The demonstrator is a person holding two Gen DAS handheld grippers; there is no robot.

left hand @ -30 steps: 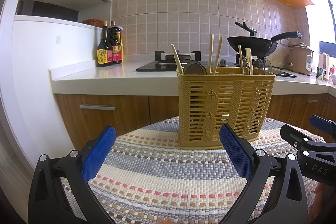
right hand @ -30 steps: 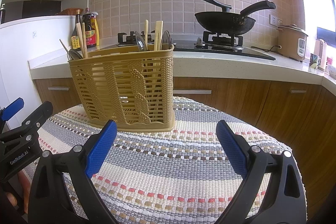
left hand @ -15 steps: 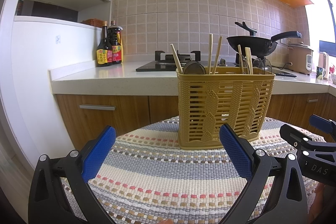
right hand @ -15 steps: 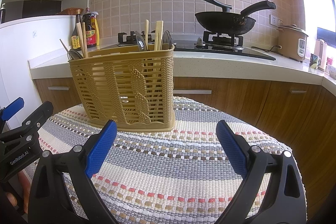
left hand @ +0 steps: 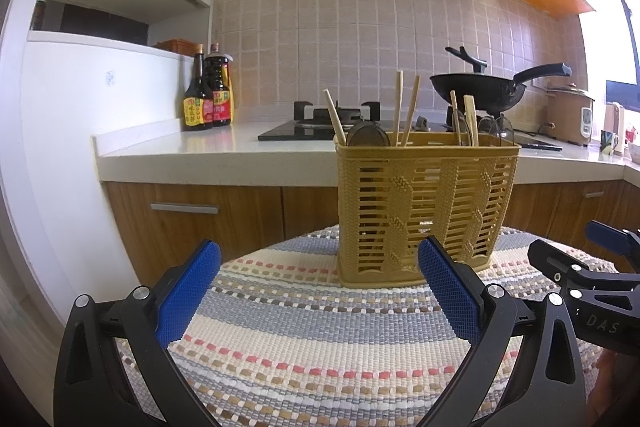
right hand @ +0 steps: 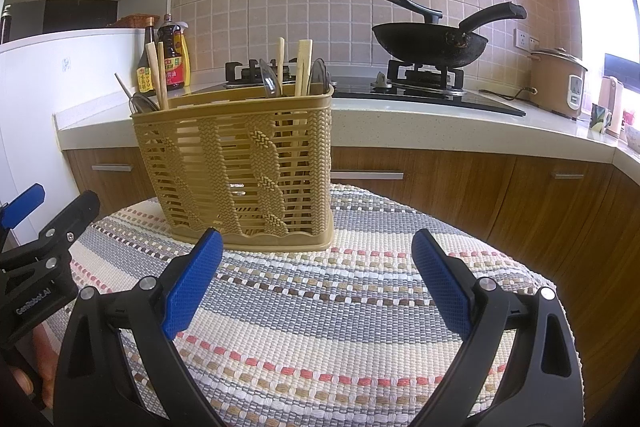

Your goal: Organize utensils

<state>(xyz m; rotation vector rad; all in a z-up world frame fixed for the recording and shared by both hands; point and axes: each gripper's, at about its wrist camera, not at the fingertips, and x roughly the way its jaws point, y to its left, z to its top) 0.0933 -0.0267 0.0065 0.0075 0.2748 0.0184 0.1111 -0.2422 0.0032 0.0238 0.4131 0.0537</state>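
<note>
Utensils stand in the basket [left hand: 426,211] ahead of both grippers, their long axes nearly upright. The left gripper [left hand: 320,291] has its blue pads [left hand: 188,297] wide apart and holds nothing; the right gripper [right hand: 316,281] is spread the same way, also with nothing between its pads [right hand: 193,283]. Both hang low over the striped woven mat [right hand: 320,311].

Just beyond the left gripper, a little to its right, the tan basket rests on the mat. Its long side faces this camera, and the chopsticks [left hand: 404,117] lean slightly apart, tips pointing up. Dark spoon bowls [left hand: 368,137] show above the rim.

From the right gripper the basket [right hand: 240,167] lies ahead and to the left, seen from a corner, so its short end wall shows, which the left view hides. Only this view shows the wok [right hand: 430,43] sitting on its burner. Each view catches the other gripper at its edge.
</note>
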